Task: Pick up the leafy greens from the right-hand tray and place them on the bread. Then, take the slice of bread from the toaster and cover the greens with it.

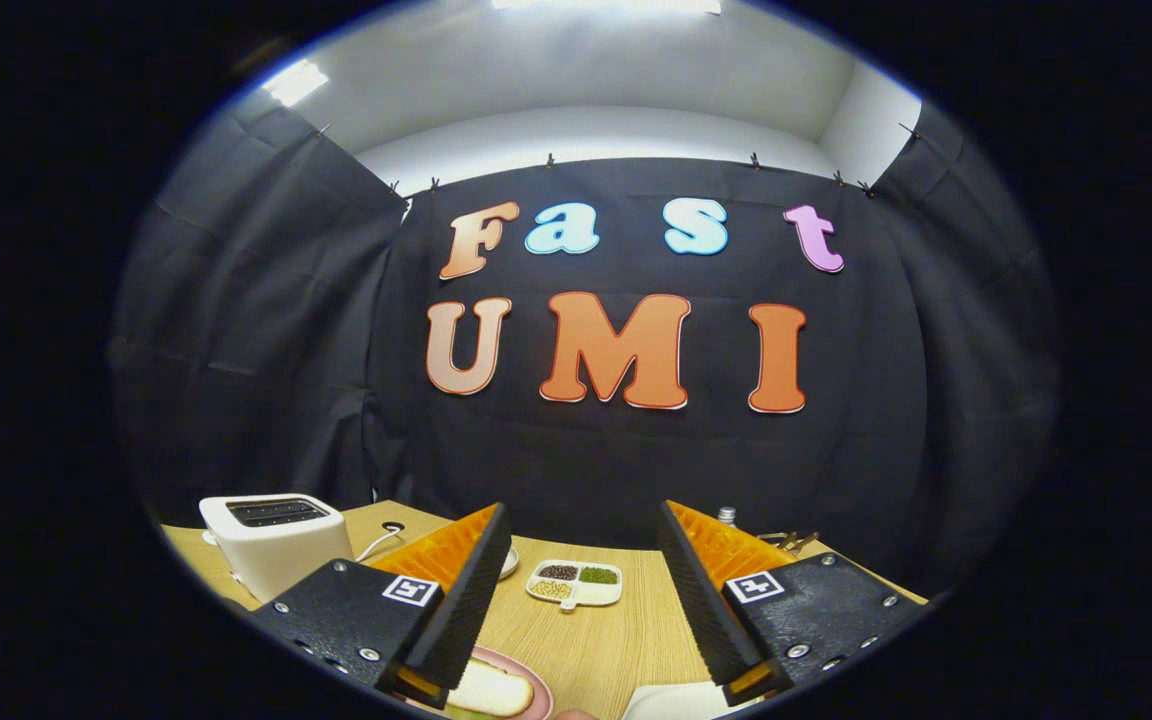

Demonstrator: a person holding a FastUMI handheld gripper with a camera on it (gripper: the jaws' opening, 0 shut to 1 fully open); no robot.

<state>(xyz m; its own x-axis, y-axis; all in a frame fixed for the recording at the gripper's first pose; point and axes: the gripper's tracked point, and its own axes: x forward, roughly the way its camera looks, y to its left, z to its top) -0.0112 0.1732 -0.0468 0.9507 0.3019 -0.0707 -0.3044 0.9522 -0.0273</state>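
Observation:
My gripper (584, 535) is open, with nothing between its two orange-and-black fingers, and is held above the wooden table (596, 640). A white toaster (274, 541) stands to the left of the left finger (456, 590); I cannot tell whether bread is in its slots. Below the left finger lies a pink plate (534, 682) with a slice of bread (491, 690) on it. The corner of a white tray (671, 702) shows just inside the right finger (706, 590); what lies on it is hidden.
A white divided dish (576, 583) with dark, green and pale grains sits on the table beyond the fingers. A bottle top (726, 515) and some metal utensils (789, 541) show behind the right finger. Black cloth walls close off the back and both sides.

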